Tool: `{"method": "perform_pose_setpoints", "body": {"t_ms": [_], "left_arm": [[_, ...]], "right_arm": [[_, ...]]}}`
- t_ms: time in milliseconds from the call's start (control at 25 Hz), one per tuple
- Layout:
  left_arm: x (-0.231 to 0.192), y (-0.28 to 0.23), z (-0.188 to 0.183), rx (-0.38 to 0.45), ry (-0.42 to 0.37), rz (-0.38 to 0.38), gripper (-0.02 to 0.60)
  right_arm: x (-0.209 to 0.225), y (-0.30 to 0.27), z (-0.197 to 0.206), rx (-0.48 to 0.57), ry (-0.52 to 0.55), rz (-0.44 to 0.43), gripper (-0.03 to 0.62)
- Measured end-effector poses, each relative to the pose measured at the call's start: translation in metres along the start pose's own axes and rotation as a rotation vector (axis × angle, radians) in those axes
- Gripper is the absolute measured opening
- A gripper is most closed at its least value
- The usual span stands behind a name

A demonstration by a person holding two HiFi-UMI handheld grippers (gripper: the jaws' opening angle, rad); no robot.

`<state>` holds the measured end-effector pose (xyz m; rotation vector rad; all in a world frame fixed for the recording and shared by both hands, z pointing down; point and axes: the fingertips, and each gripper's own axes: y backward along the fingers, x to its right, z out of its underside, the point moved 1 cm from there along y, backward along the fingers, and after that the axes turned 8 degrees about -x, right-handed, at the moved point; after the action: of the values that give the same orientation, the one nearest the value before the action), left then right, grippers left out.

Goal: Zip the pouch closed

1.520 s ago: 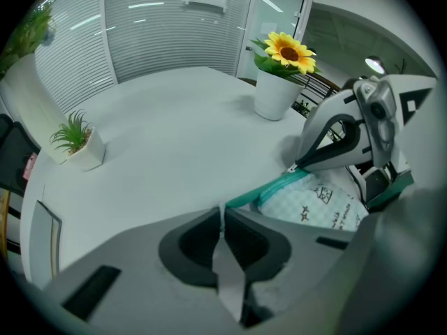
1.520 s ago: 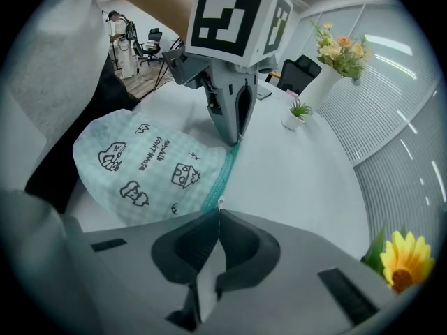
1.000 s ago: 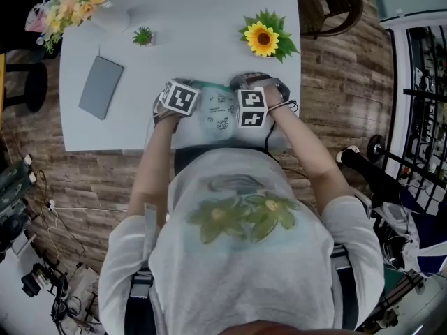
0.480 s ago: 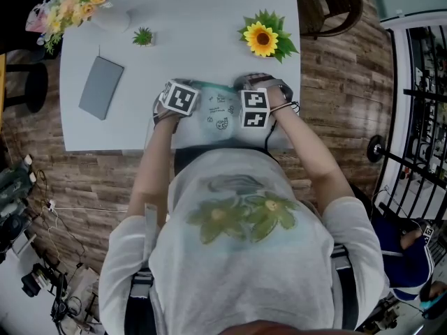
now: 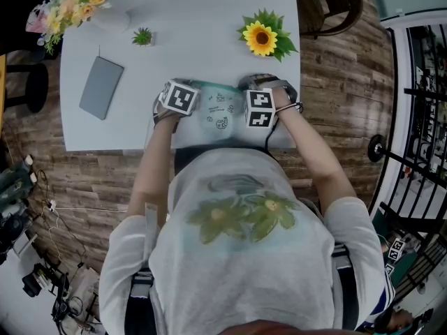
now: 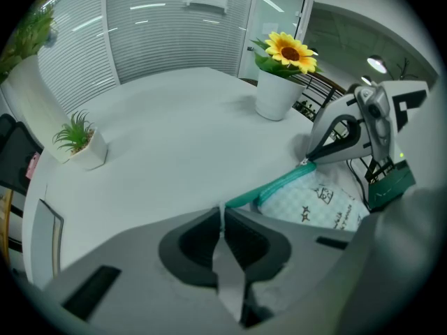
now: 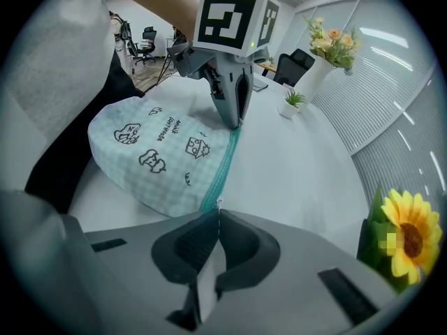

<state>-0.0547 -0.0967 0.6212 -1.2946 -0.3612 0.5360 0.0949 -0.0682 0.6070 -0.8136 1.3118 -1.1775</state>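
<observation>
The right tool [image 7: 218, 213] has its jaws pressed together on the small metal zipper pull [image 7: 218, 202], at the near end of the teal zipper [image 7: 225, 162]. The checkered pouch [image 7: 157, 159] lies on the white table [image 7: 300, 166]. At the zipper's far end the left tool [image 7: 236, 123] pinches the pouch. A sunflower [image 7: 408, 239] stands near, on the right.

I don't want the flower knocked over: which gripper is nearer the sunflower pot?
Right. The right gripper pinches one end of the pouch, with the sunflower pot just beyond it. The left gripper pinches the pouch's other end, farther off to the side.
</observation>
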Motion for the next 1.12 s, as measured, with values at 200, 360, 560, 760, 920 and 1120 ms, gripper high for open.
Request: {"method": "perform_pose_setpoints", "body": {"t_ms": [200, 360, 560, 760, 920, 1120], "left_arm": [[0.0, 0.0, -0.001, 0.002, -0.001, -0.006, 0.026], [0.006, -0.006, 0.003, -0.006, 0.016, 0.033, 0.026], [0.008, -0.007, 0.004, -0.009, 0.016, 0.038, 0.026], [0.003, -0.002, 0.001, 0.006, 0.004, 0.014, 0.026], [0.007, -0.005, 0.005, 0.024, -0.009, 0.029, 0.028], [0.011, -0.005, 0.006, 0.062, -0.097, -0.012, 0.028]], "right_arm": [[-0.005, -0.001, 0.012, -0.007, -0.02, -0.001, 0.018], [-0.008, 0.001, 0.014, 0.016, -0.063, -0.01, 0.018], [-0.009, -0.001, 0.016, 0.038, -0.135, -0.015, 0.018], [-0.01, -0.004, 0.016, 0.052, -0.191, -0.016, 0.018], [-0.008, -0.004, 0.015, 0.045, -0.215, 0.0, 0.02], [-0.008, 0.001, 0.014, 0.029, -0.292, 0.028, 0.02]]}}
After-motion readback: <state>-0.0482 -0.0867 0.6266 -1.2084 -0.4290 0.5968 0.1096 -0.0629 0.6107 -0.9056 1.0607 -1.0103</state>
